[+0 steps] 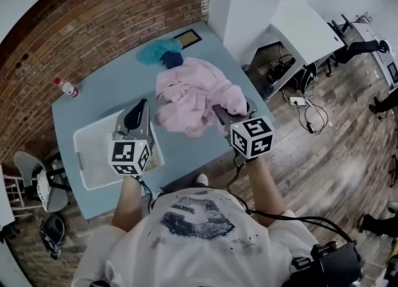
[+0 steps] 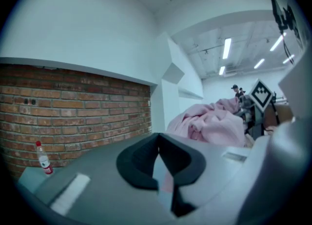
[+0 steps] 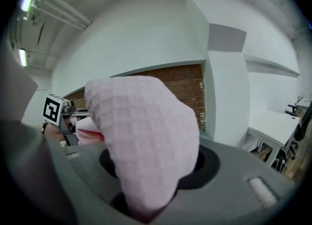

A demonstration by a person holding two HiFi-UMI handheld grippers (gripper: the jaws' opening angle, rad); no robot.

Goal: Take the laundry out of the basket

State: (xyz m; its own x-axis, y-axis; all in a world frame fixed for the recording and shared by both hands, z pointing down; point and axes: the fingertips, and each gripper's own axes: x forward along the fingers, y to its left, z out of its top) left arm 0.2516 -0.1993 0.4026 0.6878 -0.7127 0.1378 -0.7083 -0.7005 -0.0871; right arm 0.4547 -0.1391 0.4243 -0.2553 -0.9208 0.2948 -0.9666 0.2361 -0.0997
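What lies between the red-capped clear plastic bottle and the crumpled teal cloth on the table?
Nothing: bare blue-grey tabletop from bottle to cloth, in the head view.

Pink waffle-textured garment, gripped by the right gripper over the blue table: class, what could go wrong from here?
1. The right gripper pinches only one fold of the pink waffle-textured garment between its fingers; the loose bulk may pull it free.
2. The garment's far edge lies beside the crumpled teal cloth, so moving it might drag that cloth along the blue table.
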